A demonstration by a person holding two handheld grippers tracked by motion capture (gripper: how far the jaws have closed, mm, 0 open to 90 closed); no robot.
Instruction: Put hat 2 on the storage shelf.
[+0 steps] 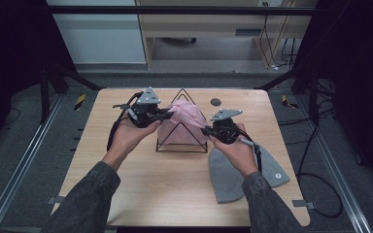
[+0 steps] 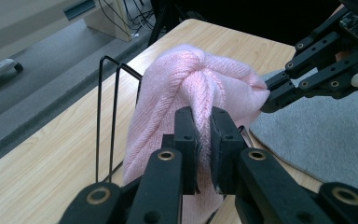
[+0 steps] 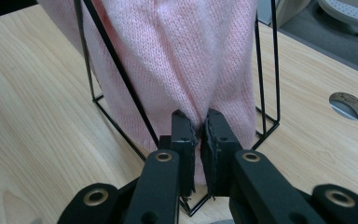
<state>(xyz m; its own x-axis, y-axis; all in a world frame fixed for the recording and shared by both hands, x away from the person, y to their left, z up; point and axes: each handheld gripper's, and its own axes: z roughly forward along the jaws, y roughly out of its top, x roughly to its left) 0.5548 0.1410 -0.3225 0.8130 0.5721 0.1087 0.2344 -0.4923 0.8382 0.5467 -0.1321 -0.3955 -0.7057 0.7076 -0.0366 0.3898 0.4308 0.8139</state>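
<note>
Both hands are working at the pale wooden bench (image 1: pixel 141 170), and a soft pink knitted hat (image 1: pixel 184 121) is sitting draped over a black wire pyramid-shaped stand (image 1: pixel 181 145) near the middle of it. The left gripper (image 1: pixel 167 115) is coming in from the left side of the stand, and its jaws are pinching down almost completely on a bunched fold of the pink knit; in the left gripper view that fold is squeezed between the two black pads (image 2: pixel 189 140). The right gripper (image 1: pixel 206 131) is doing the same from the other side, jaws nearly together and biting on a gather of pink fabric low on the hat, just inside the wire frame; the right gripper view is showing that nip right at the fingertips (image 3: pixel 184 133). So the hat is being held from both flanks while hanging on the stand. A flat grey knitted hat (image 1: pixel 233 174) is lying on the bench under the right hand (image 1: pixel 233 148), near the right front corner. A small dark round grommet (image 1: pixel 215 101) is sitting in the benchtop behind the stand.
</note>
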